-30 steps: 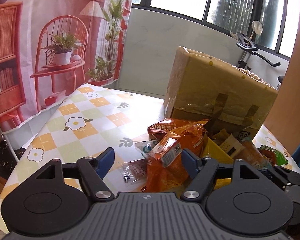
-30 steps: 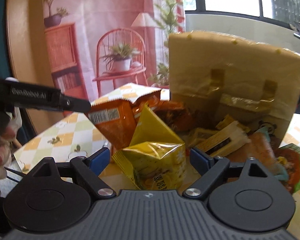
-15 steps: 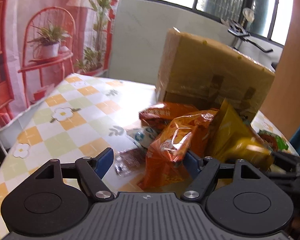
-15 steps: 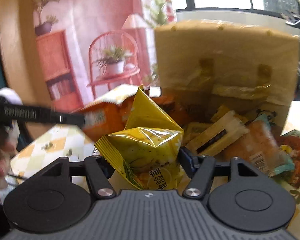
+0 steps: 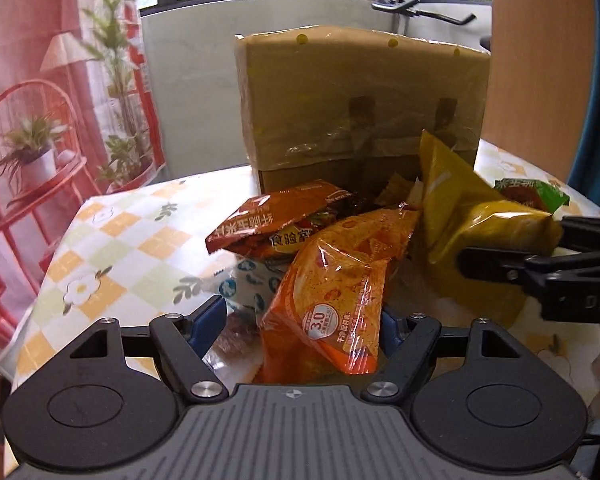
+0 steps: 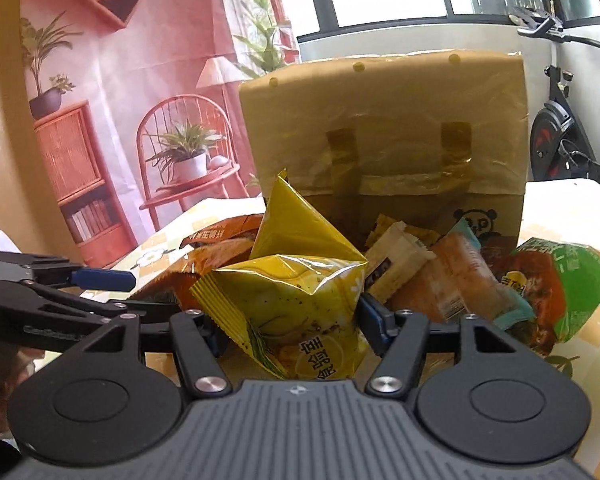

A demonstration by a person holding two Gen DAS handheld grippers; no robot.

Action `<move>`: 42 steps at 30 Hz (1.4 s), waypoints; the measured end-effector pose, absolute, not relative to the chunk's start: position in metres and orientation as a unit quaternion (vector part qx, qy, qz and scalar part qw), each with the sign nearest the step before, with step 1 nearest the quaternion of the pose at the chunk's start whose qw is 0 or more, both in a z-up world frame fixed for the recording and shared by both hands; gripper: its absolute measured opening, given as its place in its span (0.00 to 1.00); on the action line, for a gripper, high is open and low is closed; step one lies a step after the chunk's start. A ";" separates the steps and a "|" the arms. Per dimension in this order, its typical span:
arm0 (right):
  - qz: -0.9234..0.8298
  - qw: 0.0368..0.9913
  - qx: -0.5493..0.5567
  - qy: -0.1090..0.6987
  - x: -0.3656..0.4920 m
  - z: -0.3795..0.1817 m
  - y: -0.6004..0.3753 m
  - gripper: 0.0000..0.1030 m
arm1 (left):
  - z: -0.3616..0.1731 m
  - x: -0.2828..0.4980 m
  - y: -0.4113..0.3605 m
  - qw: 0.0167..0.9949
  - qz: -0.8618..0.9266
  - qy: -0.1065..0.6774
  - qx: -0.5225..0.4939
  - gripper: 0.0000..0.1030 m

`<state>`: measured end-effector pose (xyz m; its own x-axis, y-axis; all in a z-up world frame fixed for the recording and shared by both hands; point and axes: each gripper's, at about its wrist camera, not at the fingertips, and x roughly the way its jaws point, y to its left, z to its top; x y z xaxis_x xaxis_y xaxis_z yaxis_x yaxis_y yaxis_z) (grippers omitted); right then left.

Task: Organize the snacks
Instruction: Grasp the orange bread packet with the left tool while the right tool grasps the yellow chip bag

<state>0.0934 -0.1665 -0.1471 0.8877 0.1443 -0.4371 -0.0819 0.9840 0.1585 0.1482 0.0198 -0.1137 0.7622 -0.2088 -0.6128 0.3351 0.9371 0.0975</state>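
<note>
While the right gripper (image 6: pixel 288 322) clamped one yellow bag (image 6: pixel 296 300) (long axis upright), the left gripper (image 5: pixel 300 322) straddled one orange bag (image 5: pixel 336 292), jaws apart.

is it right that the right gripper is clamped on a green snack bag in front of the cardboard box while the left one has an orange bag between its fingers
Not quite. The bag in the right gripper is yellow, not green, as the right wrist view shows; the green bag lies untouched on the table. The rest holds: the cardboard box stands behind, and the left gripper has the orange bag between its fingers.
</note>
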 end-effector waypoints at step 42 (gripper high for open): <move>0.039 0.979 0.064 0.190 0.082 -0.127 -0.166 0.63 | -0.089 0.144 0.011 0.946 -0.175 0.271 0.022 0.60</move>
<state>0.0817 -0.1659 -0.1273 0.9251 0.1005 -0.3663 -0.0523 0.9889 0.1394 0.1436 0.0115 -0.0895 0.7921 -0.3199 -0.5199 0.3436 0.9376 -0.0534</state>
